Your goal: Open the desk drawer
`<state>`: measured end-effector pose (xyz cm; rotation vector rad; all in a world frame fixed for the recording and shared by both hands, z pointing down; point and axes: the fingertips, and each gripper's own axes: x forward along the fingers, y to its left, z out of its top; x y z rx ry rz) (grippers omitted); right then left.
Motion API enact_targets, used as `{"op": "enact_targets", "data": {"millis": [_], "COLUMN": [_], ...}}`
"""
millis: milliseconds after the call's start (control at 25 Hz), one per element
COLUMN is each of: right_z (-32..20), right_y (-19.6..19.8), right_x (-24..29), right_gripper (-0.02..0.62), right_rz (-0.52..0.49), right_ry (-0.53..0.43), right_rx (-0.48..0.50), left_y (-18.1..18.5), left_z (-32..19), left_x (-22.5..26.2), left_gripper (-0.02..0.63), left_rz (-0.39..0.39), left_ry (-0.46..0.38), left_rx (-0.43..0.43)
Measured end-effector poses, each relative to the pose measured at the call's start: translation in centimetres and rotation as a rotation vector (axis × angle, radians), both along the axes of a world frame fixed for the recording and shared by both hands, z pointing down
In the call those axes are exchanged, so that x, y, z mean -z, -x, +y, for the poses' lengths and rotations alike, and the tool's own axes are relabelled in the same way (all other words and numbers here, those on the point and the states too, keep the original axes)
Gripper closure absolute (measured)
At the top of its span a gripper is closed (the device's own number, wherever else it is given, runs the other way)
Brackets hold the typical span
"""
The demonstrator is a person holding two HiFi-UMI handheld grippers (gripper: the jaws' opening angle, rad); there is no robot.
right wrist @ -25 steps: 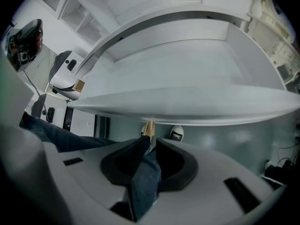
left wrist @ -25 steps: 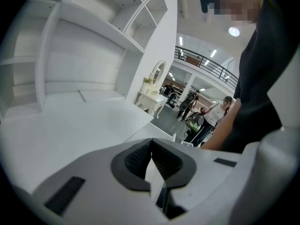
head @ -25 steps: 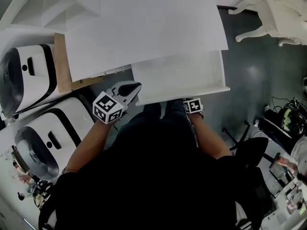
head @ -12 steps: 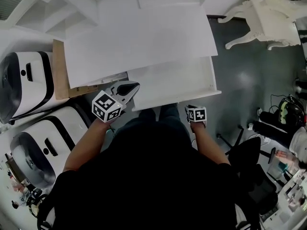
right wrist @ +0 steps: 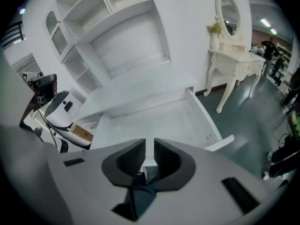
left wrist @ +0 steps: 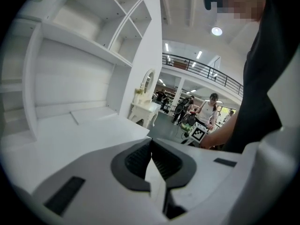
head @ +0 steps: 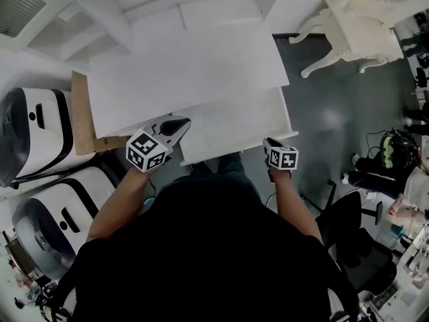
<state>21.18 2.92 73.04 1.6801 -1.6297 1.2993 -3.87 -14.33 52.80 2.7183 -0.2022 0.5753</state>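
The person stands close to the white desk (head: 188,72), with both forearms stretched forward and bent at the elbows. The left hand holds the left gripper (head: 182,123) nearly level, pointing across the desk top toward the shelves behind it. Its jaws are pressed together, tip against tip, and nothing is between them.

The right hand holds the right gripper (head: 267,142) tilted steeply downward. Its jaws are closing; a narrow gap remains between the pads (right wrist: 165,157), and no object is in this gap.

The drawer (head: 231,123) is pulled out from under the desk top, toward the person. In the head view, the tips of the left gripper lie over the drawer's front left corner. The right gripper is near the front right corner, just on the person's side of the front edge. In the right gripper view, the drawer's open inside lies beyond the jaws, apart from them.
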Motion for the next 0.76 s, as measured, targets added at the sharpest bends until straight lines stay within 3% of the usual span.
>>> {"op": "enact_targets", "data": {"millis": [520,760], "right_z": [-5.9,-5.7], "right_y": [-2.2,-2.0], "right_x": [10.9,14.8], "right_gripper": [0.541,0.541], "right_rz": [0.057,0.136], "right_ry": [-0.237,-0.292], "right_rx": [-0.027,0.031], "left_y": [0.0,-0.5], "left_z": [-1.0,-0.3], "left_x": [2.6,3.2], "left_gripper": [0.597,0.597], "left_rz": [0.04,0.052], "left_ry": [-0.041,-0.038], "left_rx": [-0.001,-0.002]}}
